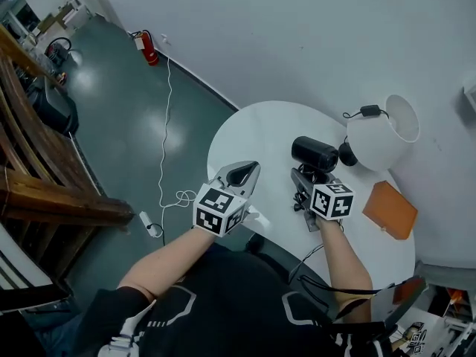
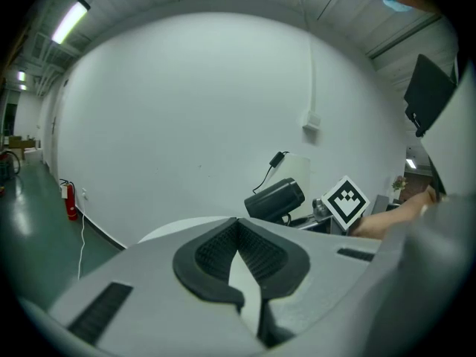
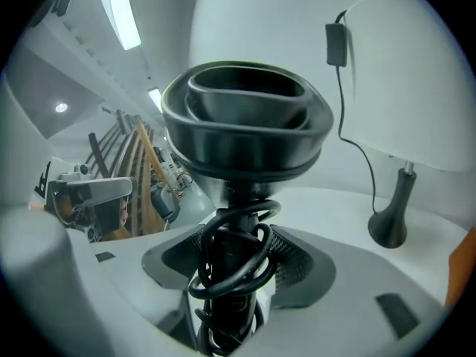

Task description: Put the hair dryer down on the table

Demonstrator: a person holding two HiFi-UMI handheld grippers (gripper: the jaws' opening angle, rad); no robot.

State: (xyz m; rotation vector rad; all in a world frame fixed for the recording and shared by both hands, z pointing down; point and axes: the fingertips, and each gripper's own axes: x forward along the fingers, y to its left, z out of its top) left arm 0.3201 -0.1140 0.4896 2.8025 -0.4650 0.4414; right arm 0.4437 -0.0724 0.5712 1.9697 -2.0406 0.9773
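Right claw point(image 3: 232, 274) clamps glossy black hair dryer point(image 3: 245, 121) by cord-wrapped handle | left claw point(image 2: 239, 251) ribbed, closed, empty

- Left gripper point(image 1: 249, 171): jaws together at the tips, nothing between them, pointing forward.
- Right gripper point(image 1: 305, 182): jaws clamped on the cord-wrapped handle of the dryer point(image 3: 245, 117).
- Both forearms bare and stretched forward; left arm point(image 1: 160, 262), right arm point(image 1: 346, 255).
- Grippers side by side, apart.

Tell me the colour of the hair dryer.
Black all over; the right gripper view shows the hair dryer best.
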